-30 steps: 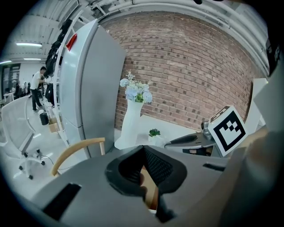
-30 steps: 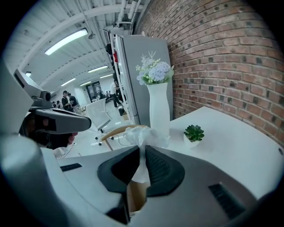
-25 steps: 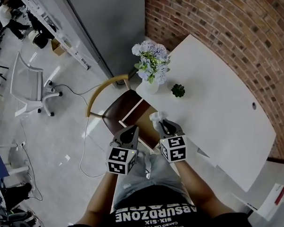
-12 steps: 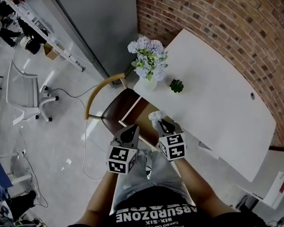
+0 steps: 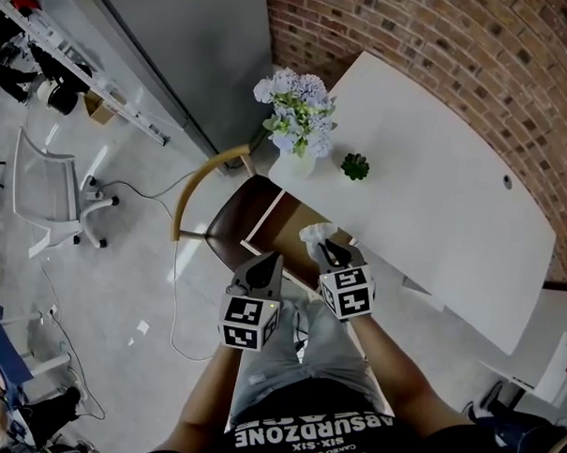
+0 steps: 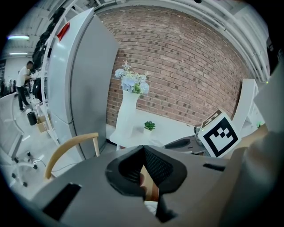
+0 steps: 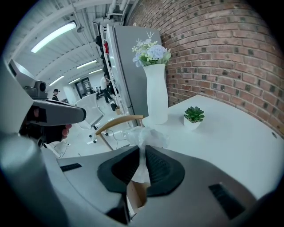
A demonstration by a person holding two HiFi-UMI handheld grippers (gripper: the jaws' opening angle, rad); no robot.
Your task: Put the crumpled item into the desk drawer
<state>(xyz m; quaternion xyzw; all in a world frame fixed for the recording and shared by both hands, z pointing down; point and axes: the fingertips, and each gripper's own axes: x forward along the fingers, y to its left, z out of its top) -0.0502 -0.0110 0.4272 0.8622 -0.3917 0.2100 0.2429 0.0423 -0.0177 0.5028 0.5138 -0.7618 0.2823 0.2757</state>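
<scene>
White crumpled item [image 7: 144, 135] pinched in right claw [image 7: 141, 153], angled down over drawer [image 5: 288, 232]

White vase [image 5: 296, 165] with pale flowers [image 5: 293, 109]: ahead of right claw [image 5: 327, 252]. Small potted plant [image 5: 356, 166]: ahead, slightly right. Wooden chair [image 5: 229, 218]: left of claw. Office chair [image 5: 50, 197]: far left, possibly mesh-backed. Brick wall [image 5: 441, 59]: beyond.

Both arms reach out from the body toward 12 o'clock, side by side. The left arm [image 5: 204, 400] holds the left gripper [image 5: 270, 259], which points to about 1 o'clock and tips down. Its jaws are pressed together with nothing in them. The right arm [image 5: 394, 371] holds the right gripper [image 5: 326, 248] just beside it at 3 o'clock. It points to 11 o'clock and its jaws squeeze the crumpled item [image 5: 313, 234].
</scene>
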